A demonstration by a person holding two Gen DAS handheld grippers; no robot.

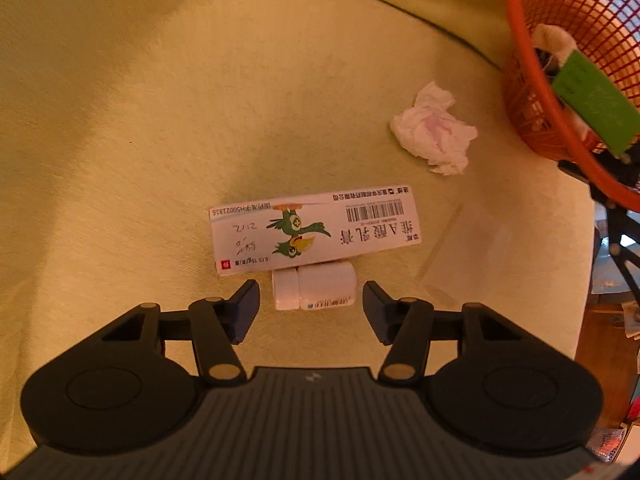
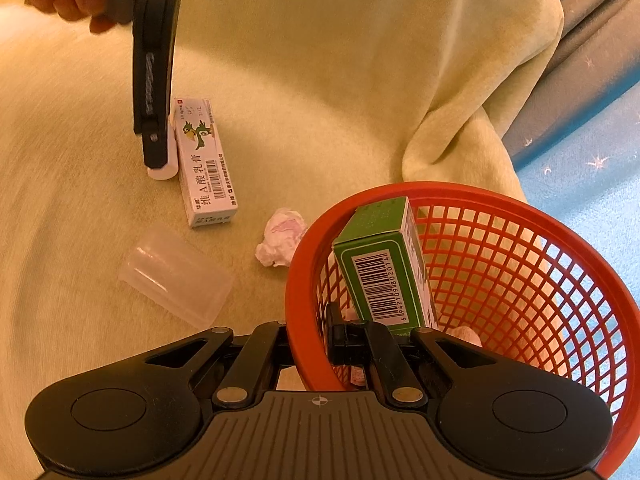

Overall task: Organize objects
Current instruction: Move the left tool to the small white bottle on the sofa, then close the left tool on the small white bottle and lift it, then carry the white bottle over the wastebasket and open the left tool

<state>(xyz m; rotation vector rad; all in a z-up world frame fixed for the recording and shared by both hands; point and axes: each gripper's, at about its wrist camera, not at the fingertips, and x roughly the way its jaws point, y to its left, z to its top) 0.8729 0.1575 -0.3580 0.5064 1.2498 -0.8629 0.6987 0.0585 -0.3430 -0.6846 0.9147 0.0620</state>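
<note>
A pale yellow-green blanket (image 1: 140, 120) covers a soft surface, with loose items scattered on it. At the right, a red mesh basket (image 2: 520, 280) holds an upright green box (image 2: 384, 276); the right claw (image 2: 320, 344) is closed on the basket's rim, one finger inside and one outside. On the blanket lie a long white ointment carton (image 1: 316, 232), a clear plastic cap (image 2: 176, 276), and a crumpled tissue (image 1: 436, 132). Smallest is a white pill bottle (image 1: 314, 286), lying on its side, touching the carton's long edge. The left claw (image 1: 311, 304) hovers over it, jaws wide open and empty, straddling the bottle. The bottle looks light, rigid and smooth, likely to roll; gripping across its body seems safest.
</note>
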